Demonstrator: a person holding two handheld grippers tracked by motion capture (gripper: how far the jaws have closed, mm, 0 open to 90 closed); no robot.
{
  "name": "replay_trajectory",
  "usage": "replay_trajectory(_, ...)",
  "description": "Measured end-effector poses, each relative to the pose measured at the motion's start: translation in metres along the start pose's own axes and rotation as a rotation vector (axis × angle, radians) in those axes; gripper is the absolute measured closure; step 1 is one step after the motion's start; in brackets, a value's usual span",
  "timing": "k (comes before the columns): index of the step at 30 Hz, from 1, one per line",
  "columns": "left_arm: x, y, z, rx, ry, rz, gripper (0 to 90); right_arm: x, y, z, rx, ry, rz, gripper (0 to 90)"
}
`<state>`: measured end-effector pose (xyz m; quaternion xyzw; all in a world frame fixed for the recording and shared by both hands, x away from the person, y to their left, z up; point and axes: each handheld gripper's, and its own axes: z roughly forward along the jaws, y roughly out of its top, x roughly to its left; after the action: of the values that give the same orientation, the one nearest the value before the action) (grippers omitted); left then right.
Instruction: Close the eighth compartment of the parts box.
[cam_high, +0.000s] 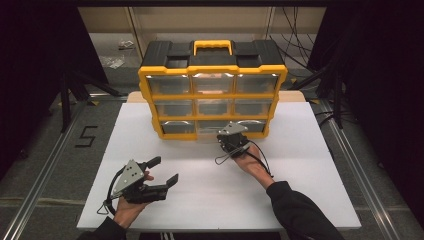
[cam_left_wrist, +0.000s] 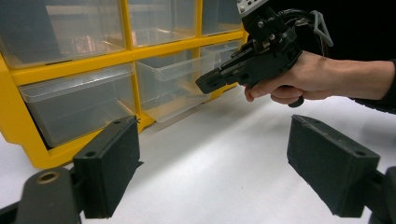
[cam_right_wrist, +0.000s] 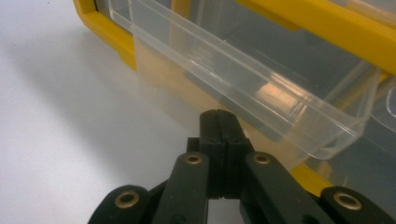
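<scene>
Standing at the twelve o'clock side of the white desk (cam_high: 210, 195), the yellow organiser (cam_high: 212, 90) has three rows of clear drawers under a black lid with a yellow handle. Its bottom middle drawer (cam_high: 210, 129) is pulled partly out toward six o'clock; in the right gripper view that drawer (cam_right_wrist: 261, 93) shows as a clear tray jutting past the yellow frame, its far end cut off by the picture's edge. Something dark and something pale lie inside it, but the cloudy plastic blurs them too much to tell what they are.

The right tongs (cam_high: 226, 136) sit just at the drawer's front lip, at about four o'clock from it, with both pads pressed flat together and nothing pinched between them. Whether their tips touch the drawer cannot be made out: the right gripper view puts them just beside its front wall. In the high view the hand covers much of that gripper's body.

The left tongs (cam_high: 166, 171) rest low on the desk near seven o'clock, well apart from the organiser, spread wide and holding nothing. In the left gripper view its pads (cam_left_wrist: 109, 170) frame bare desk, with the right tongs (cam_left_wrist: 210, 81) beyond.

The other drawers' contents are hard to read through glare.
</scene>
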<state>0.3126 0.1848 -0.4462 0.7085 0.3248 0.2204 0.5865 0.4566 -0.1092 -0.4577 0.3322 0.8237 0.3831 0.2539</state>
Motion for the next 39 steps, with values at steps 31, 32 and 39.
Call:
replay_trajectory(31, 0.000, 0.000, 0.000, 0.001, 0.003, -0.001, 16.8, -0.009, 0.000, 0.000, -0.014, -0.029, 0.010, 90.0)
replay_trajectory(32, 0.000, 0.000, 0.000, 0.000, 0.003, -0.001, 16.8, -0.009, 0.000, 0.000, -0.013, -0.028, 0.010, 90.0)
replay_trajectory(39, 0.000, 0.000, 0.000, 0.000, 0.005, -0.002, 16.8, -0.011, -0.001, 0.002, -0.017, -0.034, 0.017, 90.0)
